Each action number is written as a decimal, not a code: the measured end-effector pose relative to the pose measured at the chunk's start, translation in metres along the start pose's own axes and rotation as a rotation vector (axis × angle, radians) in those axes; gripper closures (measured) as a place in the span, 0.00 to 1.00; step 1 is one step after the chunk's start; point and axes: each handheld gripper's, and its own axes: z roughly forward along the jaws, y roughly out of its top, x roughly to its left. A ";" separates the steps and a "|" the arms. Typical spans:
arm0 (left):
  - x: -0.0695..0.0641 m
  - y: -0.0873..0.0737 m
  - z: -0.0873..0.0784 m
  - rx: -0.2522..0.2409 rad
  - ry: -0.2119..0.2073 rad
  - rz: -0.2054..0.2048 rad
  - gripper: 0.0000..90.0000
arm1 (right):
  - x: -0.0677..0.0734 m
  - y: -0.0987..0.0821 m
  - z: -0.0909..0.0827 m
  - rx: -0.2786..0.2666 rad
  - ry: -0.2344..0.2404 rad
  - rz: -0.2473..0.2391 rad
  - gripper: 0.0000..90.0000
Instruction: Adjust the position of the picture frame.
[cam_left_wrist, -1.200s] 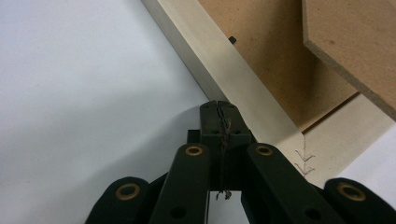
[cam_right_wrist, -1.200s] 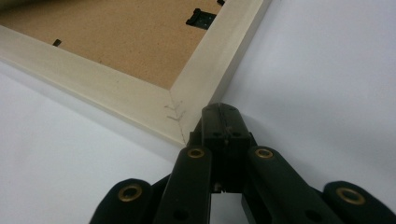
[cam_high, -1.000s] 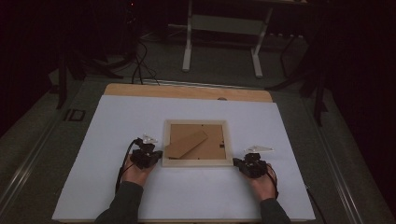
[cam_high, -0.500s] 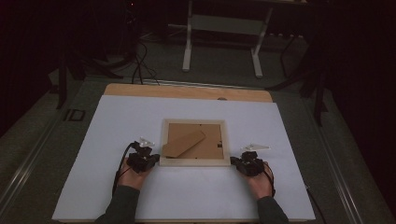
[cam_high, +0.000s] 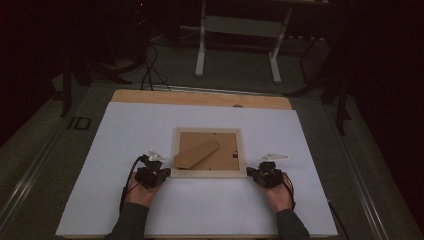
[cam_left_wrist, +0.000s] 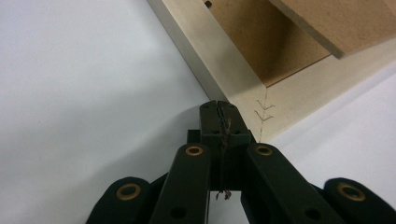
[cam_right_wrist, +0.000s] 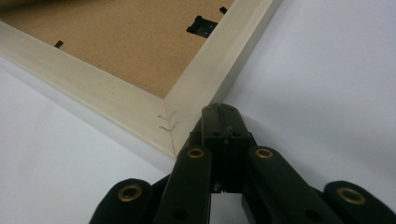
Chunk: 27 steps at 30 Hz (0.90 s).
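Picture frame (cam_high: 208, 152) lies face down near middle of white table (cam_high: 125, 130), brown backing with stand (cam_high: 196, 153) facing up. Compared with one second before: frame sits little more to left and farther from person, both hands followed it. Left gripper (cam_high: 165, 173) has jaws pressed together, nothing between, tips against near left corner of frame (cam_left_wrist: 261, 114). Right gripper (cam_high: 251, 173) also fully closed, empty, tips touching near right corner (cam_right_wrist: 170, 123). Corner staples visible in both gripper views.
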 end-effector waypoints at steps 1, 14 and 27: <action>0.000 0.000 0.000 0.000 0.001 -0.002 1.00 | 0.000 0.000 0.000 0.000 0.001 0.001 1.00; 0.001 0.000 0.000 -0.001 -0.012 0.012 1.00 | 0.001 0.000 0.000 -0.003 -0.010 -0.002 1.00; 0.005 0.004 -0.011 -0.055 -0.005 0.012 0.92 | 0.002 0.000 -0.009 -0.044 0.005 -0.015 0.97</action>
